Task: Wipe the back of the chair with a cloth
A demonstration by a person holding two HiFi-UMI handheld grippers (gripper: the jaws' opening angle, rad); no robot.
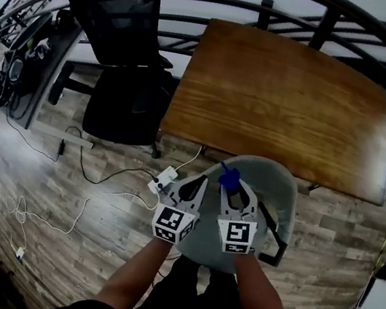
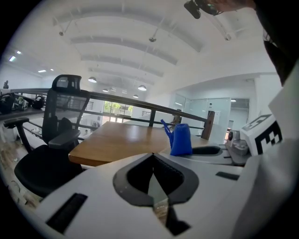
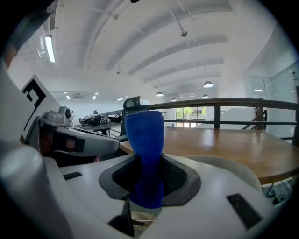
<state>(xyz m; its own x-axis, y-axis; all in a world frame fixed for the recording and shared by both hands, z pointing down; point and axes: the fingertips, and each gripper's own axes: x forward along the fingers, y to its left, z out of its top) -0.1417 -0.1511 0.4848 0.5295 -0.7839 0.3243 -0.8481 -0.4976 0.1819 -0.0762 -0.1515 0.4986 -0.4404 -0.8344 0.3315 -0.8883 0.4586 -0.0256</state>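
The right gripper (image 3: 150, 163) pinches the blue cloth (image 3: 145, 135) upright; left gripper (image 2: 152, 156) closed, empty, beside.

The head camera looks steeply down from above onto the left gripper (image 1: 195, 186) and the right gripper (image 1: 234, 191), with the brown wooden table (image 1: 285, 92) beyond their jaws. Each gripper camera sits low, just behind its own jaws, facing level along them. All three views share that table, the black mesh office chair (image 1: 124, 42) left of the jaws, and the blue cloth (image 3: 145, 154), seen closest between the right jaws.
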